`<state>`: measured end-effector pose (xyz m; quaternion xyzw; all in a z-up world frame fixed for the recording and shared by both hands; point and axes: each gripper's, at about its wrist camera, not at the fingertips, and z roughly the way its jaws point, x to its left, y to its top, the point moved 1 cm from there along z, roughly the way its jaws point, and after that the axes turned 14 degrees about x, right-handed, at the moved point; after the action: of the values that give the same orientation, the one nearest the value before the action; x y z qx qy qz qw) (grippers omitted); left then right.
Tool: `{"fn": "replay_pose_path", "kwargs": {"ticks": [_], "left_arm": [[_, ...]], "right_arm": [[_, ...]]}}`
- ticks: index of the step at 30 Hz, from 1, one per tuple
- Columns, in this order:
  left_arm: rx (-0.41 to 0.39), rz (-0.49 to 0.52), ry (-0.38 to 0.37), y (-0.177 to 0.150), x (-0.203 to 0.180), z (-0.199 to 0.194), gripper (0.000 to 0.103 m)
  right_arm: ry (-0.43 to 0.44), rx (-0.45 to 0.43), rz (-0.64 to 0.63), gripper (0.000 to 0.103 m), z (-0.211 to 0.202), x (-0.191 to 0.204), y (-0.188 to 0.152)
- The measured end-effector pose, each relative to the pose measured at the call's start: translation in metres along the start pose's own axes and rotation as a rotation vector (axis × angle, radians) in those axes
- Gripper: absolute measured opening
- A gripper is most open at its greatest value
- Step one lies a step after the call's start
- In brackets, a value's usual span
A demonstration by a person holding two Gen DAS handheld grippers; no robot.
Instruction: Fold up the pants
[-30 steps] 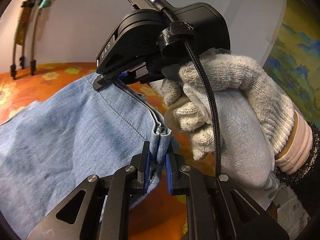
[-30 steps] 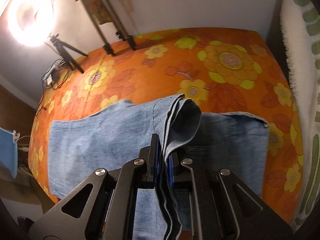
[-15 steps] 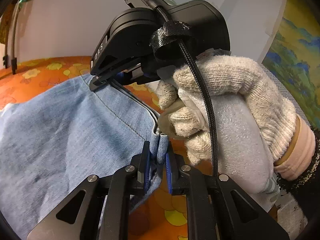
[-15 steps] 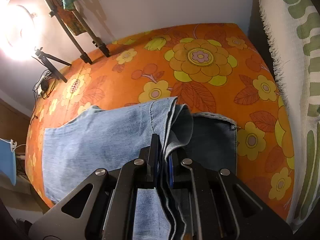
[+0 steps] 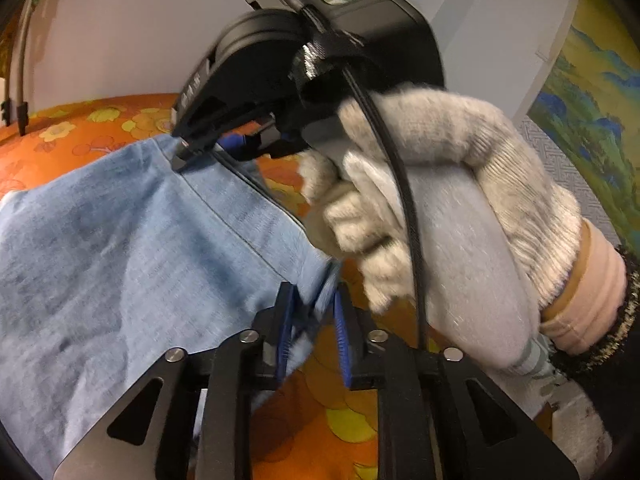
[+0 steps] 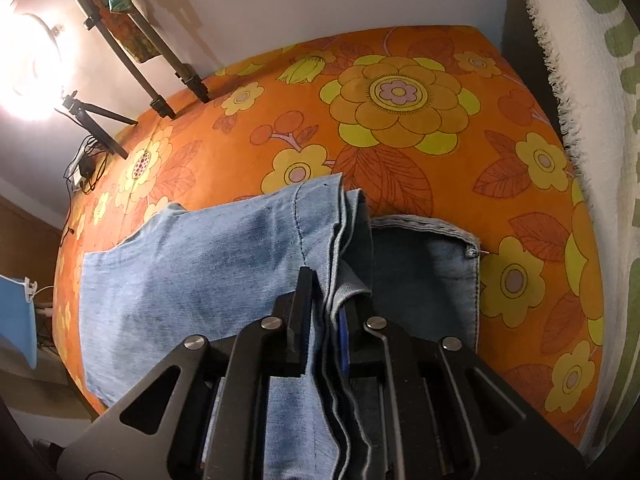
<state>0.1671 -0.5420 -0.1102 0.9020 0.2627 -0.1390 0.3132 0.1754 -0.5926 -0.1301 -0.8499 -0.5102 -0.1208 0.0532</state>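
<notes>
Two tools on the denim. Left tool (image 5: 310,318): blue pads spread apart, a fold of the jeans (image 5: 120,260) edge between them, seemingly loose; contact with the pads is hard to judge through the motion blur. Right tool (image 6: 325,312): clamped together on several stacked layers of the jeans hem, fabric running back through the jaws. Right hand (image 5: 452,204), in a knit glove, grips that tool's handle. Jeans lie partly folded on an orange floral bedspread (image 6: 400,92), waistband corner exposed at right. Tripod legs (image 6: 160,76) stand on the far edge; a bright lamp (image 6: 28,68) glares beyond.
</notes>
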Motion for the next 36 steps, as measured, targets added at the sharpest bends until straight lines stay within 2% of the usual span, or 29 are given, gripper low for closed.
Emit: {"fn": "replay_pose_path", "kwargs": {"ticks": [1,2,4,5,6,9,13,16,17,22,25,28,29,30,31,32,33,36], "left_arm": [[0.007,0.013,-0.006,-0.002,-0.004,-0.001,0.017],[0.013,0.040,-0.006,-0.004,-0.009,-0.006,0.021],[0.018,0.077,-0.002,-0.020,-0.018,-0.008,0.021],[0.022,0.084,-0.003,-0.024,-0.020,-0.013,0.024],[0.022,0.093,0.002,-0.028,-0.021,-0.020,0.030],[-0.004,0.098,0.042,-0.051,-0.019,-0.048,0.034],[-0.050,0.018,0.110,-0.076,0.006,-0.093,0.034],[-0.082,-0.030,0.213,-0.103,0.028,-0.132,0.034],[-0.089,-0.049,0.270,-0.115,0.039,-0.147,0.034],[-0.064,-0.198,0.417,-0.157,0.096,-0.180,0.034],[-0.062,-0.281,0.441,-0.168,0.119,-0.189,0.034],[-0.072,-0.306,0.448,-0.173,0.123,-0.194,0.034],[-0.074,-0.310,0.449,-0.173,0.124,-0.193,0.034],[-0.075,-0.308,0.451,-0.171,0.127,-0.190,0.034],[-0.074,-0.305,0.452,-0.172,0.126,-0.190,0.034],[-0.072,-0.301,0.451,-0.171,0.125,-0.188,0.034],[-0.071,-0.298,0.448,-0.174,0.127,-0.189,0.034],[-0.067,-0.294,0.444,-0.175,0.129,-0.187,0.034]], "right_arm": [[-0.001,-0.005,0.006,0.021,-0.003,-0.001,-0.001],[-0.003,-0.012,0.009,0.027,-0.006,-0.001,-0.001],[-0.040,-0.048,0.018,0.041,-0.017,-0.001,-0.005],[-0.049,-0.068,0.020,0.050,-0.023,-0.002,-0.007],[-0.045,-0.087,0.026,0.052,-0.030,-0.004,-0.009],[-0.018,-0.127,0.061,0.052,-0.048,-0.013,-0.018],[0.011,-0.154,0.068,0.052,-0.061,-0.019,-0.030],[0.046,-0.147,0.077,0.053,-0.056,-0.023,-0.028],[0.057,-0.140,0.083,0.053,-0.051,-0.025,-0.026],[0.118,-0.086,0.114,0.053,-0.022,-0.032,-0.012],[0.137,-0.050,0.136,0.053,-0.004,-0.036,-0.004],[0.179,-0.019,0.150,0.053,0.010,-0.038,0.001],[0.198,-0.014,0.150,0.050,0.013,-0.036,0.002],[0.202,-0.021,0.152,0.041,0.013,-0.035,0.002],[0.191,-0.036,0.142,0.037,0.012,-0.031,0.002],[0.180,-0.057,0.116,0.025,0.009,-0.025,0.000],[0.162,-0.083,0.084,0.019,0.004,-0.017,-0.003],[0.077,-0.191,-0.062,0.015,-0.016,0.010,-0.022]]}}
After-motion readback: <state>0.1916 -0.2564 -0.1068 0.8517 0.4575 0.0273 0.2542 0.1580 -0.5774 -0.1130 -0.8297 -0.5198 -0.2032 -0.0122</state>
